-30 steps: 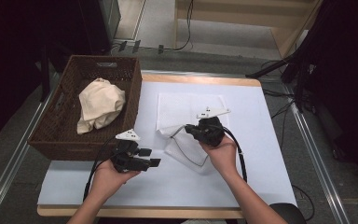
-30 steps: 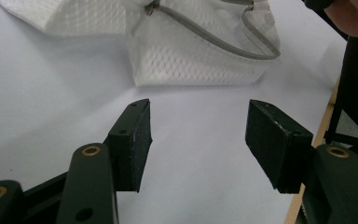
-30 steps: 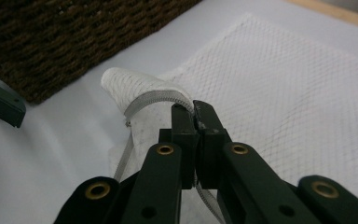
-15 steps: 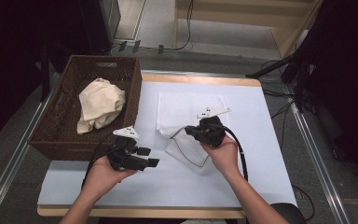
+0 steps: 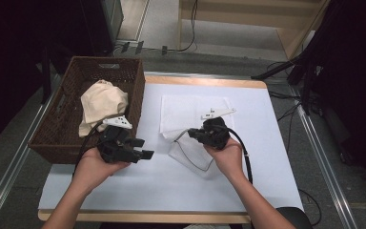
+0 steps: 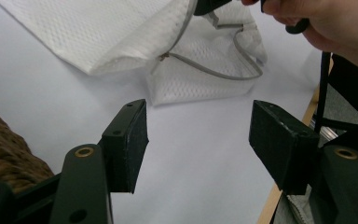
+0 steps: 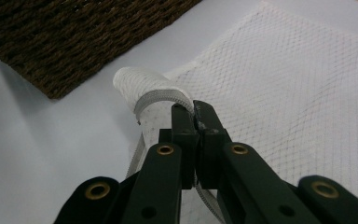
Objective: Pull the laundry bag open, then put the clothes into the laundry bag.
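Nearest the person, the left gripper (image 5: 140,149) hangs with jaws just widened and nothing between them, while the right gripper (image 7: 195,111) is clenched on the grey zipper edge of the white mesh laundry bag (image 5: 190,112) lying mid-table. Limp, light and floppy, the bag is probably best pinched along that stiffer zipper band. Farther left, the brown wicker basket (image 5: 66,138) holds a crumpled cream cloth (image 5: 100,102).

The left gripper (image 5: 140,148) now sits higher and closer to the wicker basket (image 5: 59,138) than a second ago, and its jaws have just been opening, nothing between them.

Black claw (image 6: 198,140), brass screws, trailing black cable.
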Demonstrator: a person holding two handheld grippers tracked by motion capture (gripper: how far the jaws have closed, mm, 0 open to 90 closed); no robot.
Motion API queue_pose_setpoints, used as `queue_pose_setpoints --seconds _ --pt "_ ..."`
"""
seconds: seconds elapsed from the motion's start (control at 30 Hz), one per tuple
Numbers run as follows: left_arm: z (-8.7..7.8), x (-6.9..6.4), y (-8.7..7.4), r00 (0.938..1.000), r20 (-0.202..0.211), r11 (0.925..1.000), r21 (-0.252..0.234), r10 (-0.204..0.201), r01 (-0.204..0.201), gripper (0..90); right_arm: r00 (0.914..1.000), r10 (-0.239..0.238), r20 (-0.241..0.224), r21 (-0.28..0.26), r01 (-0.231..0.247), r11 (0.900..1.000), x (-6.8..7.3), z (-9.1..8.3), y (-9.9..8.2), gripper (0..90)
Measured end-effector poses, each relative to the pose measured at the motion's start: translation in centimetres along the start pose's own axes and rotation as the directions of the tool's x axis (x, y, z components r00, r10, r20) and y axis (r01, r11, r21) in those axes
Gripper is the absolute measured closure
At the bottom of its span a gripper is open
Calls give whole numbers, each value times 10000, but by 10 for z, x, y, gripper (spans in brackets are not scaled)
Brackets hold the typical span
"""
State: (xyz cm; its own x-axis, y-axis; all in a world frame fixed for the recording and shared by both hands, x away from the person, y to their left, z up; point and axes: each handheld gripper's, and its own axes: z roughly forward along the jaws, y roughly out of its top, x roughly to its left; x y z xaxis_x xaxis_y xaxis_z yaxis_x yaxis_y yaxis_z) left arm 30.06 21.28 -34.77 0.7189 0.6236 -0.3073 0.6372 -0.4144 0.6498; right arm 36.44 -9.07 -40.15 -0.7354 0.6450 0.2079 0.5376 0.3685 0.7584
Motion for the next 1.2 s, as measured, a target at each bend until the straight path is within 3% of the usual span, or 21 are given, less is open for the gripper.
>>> queue_pose_setpoints --seconds 0.17,0.27,0.37,0.87,0.9,1.07,1.2 --pt "-12 10 8 9999 -135 9998 169 -73 75 361 9999 73 -141 -77 -74 9999 -2 0 1 886" --pt "-18 14 11 9998 -195 10000 -4 -39 39 353 9998 108 -182 -36 -109 9999 -3 1 1 886" --pt "-26 28 19 9990 -432 9999 -36 -144 143 331 9997 123 -204 34 -122 9999 -2 1 1 886" --pt "-39 69 29 9942 -949 9987 8 -508 511 264 9995 113 -296 116 -109 9999 -2 6 2 886" --pt "-42 77 29 9923 -975 9971 -59 -758 756 261 9994 130 -311 126 -126 9998 -2 7 2 887" --pt "-47 85 32 9893 -1273 9975 -82 -712 707 245 9991 214 -358 138 -209 9997 -3 7 2 887" --pt "-52 100 37 9834 -1681 9976 30 -677 692 236 9992 177 -360 121 -173 9998 -3 8 2 886"
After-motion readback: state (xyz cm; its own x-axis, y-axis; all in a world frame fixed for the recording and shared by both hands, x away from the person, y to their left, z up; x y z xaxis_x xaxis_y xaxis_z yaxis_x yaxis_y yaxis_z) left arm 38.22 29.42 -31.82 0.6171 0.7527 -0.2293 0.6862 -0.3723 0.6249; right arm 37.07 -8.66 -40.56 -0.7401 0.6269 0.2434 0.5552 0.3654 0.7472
